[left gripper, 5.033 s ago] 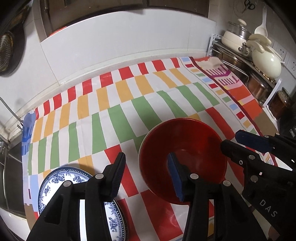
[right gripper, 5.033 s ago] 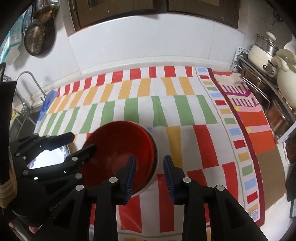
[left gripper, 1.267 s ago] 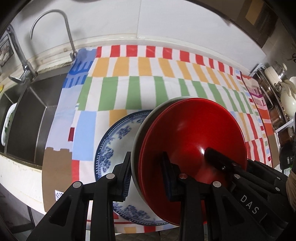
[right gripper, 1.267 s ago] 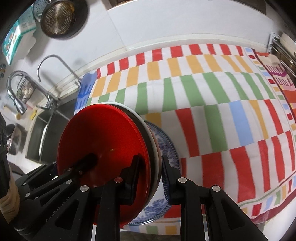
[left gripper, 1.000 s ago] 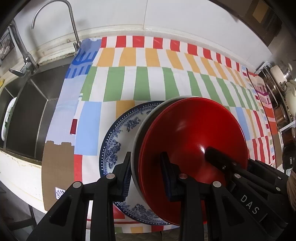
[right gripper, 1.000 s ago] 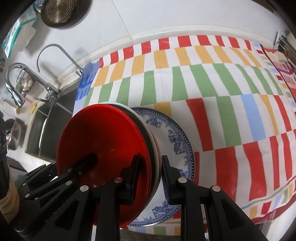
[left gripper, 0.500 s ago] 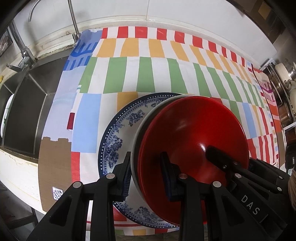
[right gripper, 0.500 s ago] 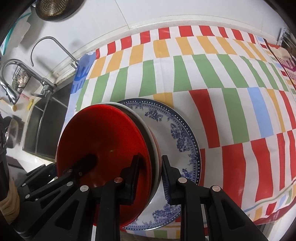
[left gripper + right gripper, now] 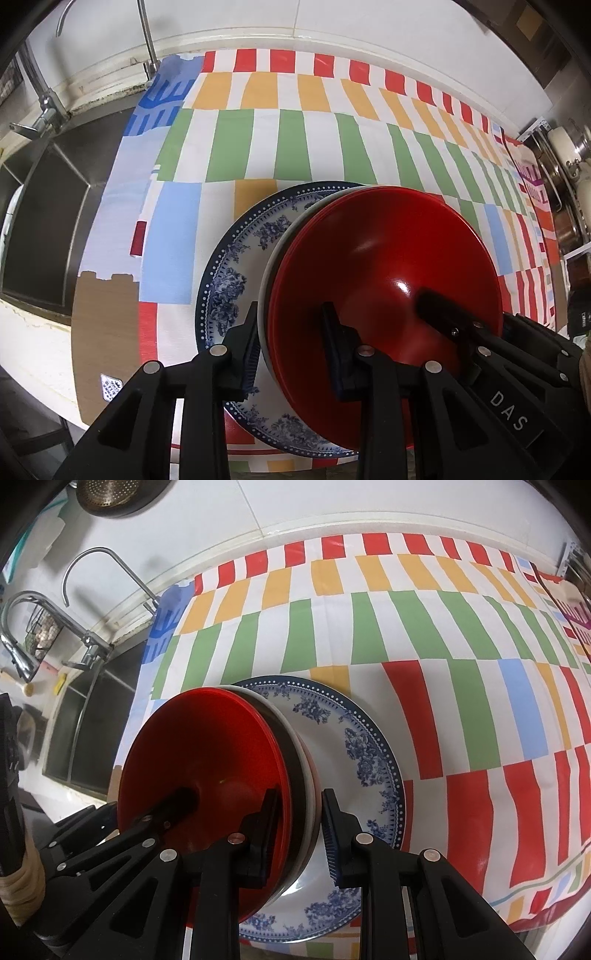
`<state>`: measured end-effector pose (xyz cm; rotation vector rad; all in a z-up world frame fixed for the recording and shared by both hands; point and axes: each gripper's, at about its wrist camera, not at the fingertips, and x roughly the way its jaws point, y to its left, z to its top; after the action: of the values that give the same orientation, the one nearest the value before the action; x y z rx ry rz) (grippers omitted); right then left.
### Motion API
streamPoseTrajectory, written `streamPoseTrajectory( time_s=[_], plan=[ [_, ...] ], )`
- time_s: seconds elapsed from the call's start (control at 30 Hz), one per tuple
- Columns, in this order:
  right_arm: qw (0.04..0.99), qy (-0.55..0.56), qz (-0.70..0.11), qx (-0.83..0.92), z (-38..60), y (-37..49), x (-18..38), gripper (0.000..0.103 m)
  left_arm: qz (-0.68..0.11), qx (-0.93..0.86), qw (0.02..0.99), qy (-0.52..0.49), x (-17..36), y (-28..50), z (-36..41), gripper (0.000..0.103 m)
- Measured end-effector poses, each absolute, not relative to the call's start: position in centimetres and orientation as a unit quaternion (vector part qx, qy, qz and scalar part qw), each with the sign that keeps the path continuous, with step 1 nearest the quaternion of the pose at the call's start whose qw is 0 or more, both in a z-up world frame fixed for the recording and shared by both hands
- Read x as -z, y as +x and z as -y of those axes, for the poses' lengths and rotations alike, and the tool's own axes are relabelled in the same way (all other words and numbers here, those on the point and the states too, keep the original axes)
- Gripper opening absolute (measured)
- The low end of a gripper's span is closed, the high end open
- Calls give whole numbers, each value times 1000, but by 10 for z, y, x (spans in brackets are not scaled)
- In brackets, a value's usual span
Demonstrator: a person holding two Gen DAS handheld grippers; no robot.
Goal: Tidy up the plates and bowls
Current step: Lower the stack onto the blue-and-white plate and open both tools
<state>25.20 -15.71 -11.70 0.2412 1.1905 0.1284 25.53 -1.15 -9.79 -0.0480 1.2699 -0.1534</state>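
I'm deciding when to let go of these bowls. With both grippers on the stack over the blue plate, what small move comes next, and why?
Probably lower it a little more, then release. The left gripper and right gripper each clamp the rim of the red bowl stack, which sits tilted over the blue-patterned plate; whether it rests there is unclear.

Legible text found: "DAS" in white capitals, printed on black body of right claw (image 9: 476, 328), seen at lower right of left wrist view. Small white sticker (image 9: 109, 386) with dark blue pattern sat on brown patch of cloth (image 9: 258, 147) at near left corner; pattern too small to read. Small label on dark object (image 9: 580, 317) at far right edge was illegible. Right wrist view carried no readable text.
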Motion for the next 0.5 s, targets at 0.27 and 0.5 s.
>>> streamPoseTrajectory(
  time_s=[0.27, 0.5],
  plan=[
    [832, 135, -536, -54, 163, 244, 109, 29, -569, 92, 816, -28, 83, 246, 5, 44],
    [876, 115, -468, -30, 165, 212, 69, 44, -500, 96, 861, -2, 46, 213, -5, 60]
  ],
)
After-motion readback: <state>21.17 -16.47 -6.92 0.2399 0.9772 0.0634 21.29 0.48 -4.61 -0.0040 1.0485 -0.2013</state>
